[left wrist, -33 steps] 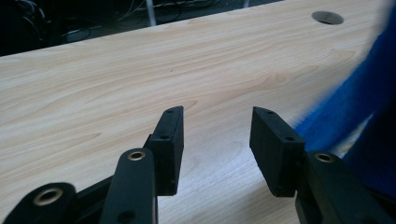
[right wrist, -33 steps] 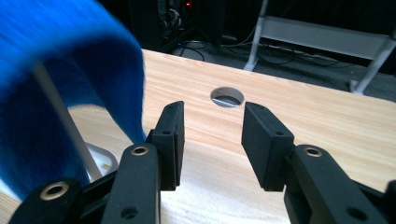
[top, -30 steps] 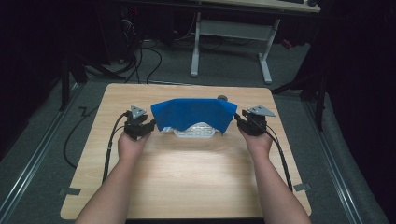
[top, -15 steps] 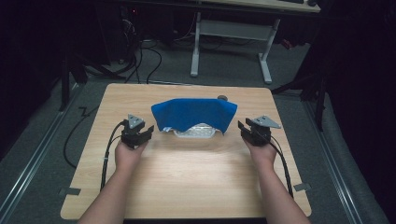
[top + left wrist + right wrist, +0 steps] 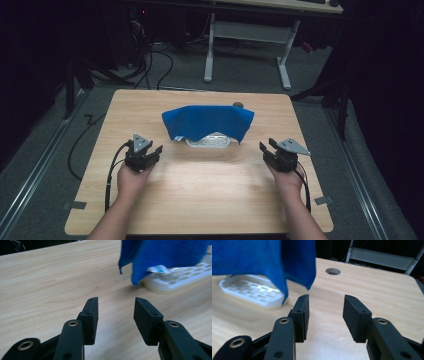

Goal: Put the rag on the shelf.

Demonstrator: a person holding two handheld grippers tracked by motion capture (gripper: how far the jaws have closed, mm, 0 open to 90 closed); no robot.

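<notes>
We count one blue cloth, one white tray, one wooden table and two grippers. The cloth is soft and nubbly, like a towel, and lies draped over the tray near the middle of the table, towards its far side; its corners hang down at both ends and a small white tag peeks out from under its edge. The tray is shallow, of white plastic, with rounded corners and a floor of small slotted openings; only its near rim and part of that floor show below the cloth, and we cannot tell whether anything lies in it. The table top is pale wood grain with rounded corners and one round hole near its far edge.

The left gripper sits well to the left of the cloth, its black jaws spread with only bare wood between them. The right gripper sits to the right of the cloth, clear of it; its jaws have just been opening and stand wide apart with nothing between them. Each gripper carries a grey three-cornered plate on top.
</notes>
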